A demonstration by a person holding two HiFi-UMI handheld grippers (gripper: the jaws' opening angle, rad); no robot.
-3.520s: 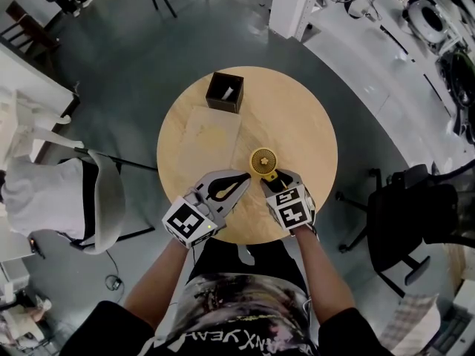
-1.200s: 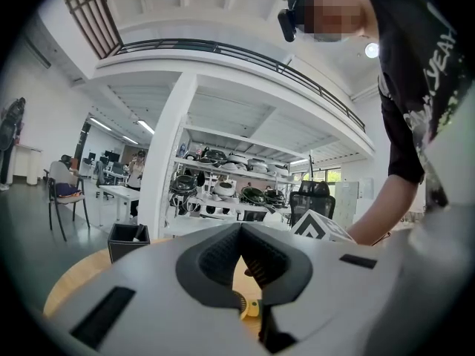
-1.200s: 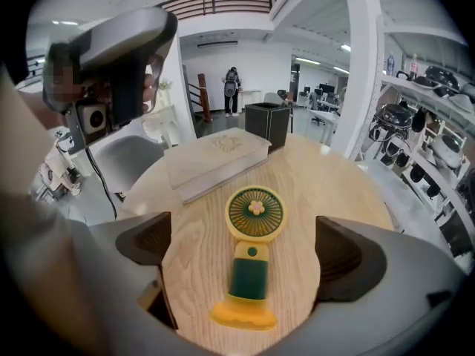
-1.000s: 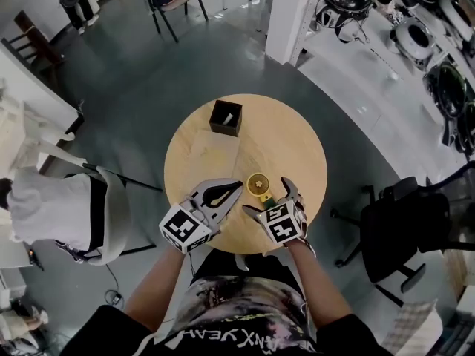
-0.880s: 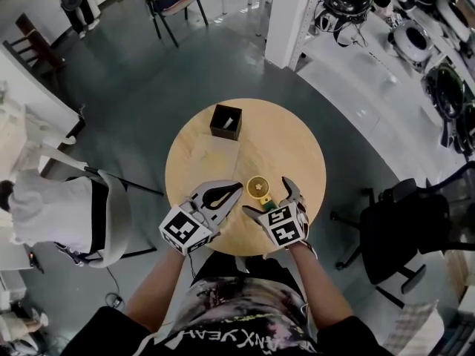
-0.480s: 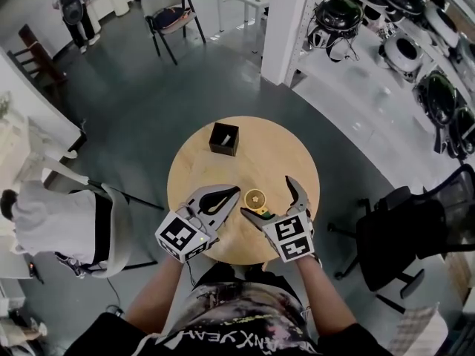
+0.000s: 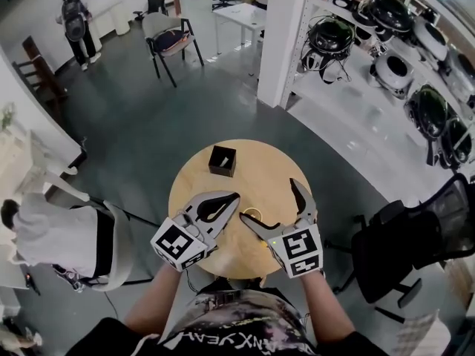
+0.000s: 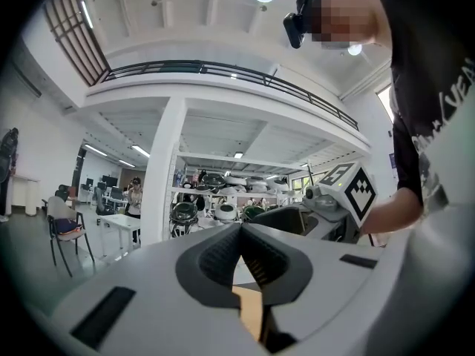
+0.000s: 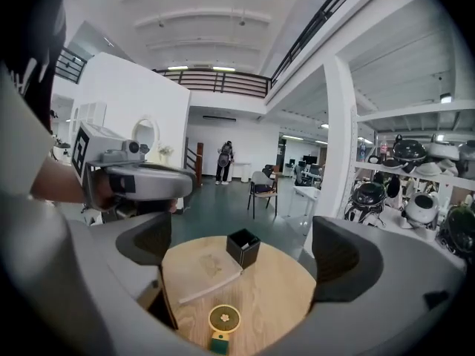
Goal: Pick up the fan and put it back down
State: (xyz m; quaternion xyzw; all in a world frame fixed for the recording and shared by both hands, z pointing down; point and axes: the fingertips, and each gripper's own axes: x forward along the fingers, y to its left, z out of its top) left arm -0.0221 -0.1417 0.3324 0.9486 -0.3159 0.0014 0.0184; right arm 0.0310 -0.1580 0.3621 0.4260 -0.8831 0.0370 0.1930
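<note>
The small yellow fan [image 9: 223, 320] stands on its green base near the front of the round wooden table [image 9: 282, 288]; no gripper touches it. In the head view the fan [image 7: 250, 213] shows only as a yellow ring behind a finger of my right gripper [image 7: 267, 200], which hangs open above and just behind it, with nothing between its jaws [image 9: 245, 249]. My left gripper [image 7: 234, 197] is shut and empty, held above the table's left front part. Its jaws meet tip to tip [image 8: 241, 236].
A black open box [image 7: 223, 161] stands at the table's far side, with a pale flat mat [image 9: 200, 269] in front of it. A black office chair [image 7: 401, 236] is at the right, a chair draped in white [image 7: 82, 236] at the left, and a white pillar [image 7: 286, 35] beyond.
The right gripper, first shut at the fan's base, has opened wide and drawn up and back. The fan stays on the table. The head view has risen; the left gripper stays shut.
</note>
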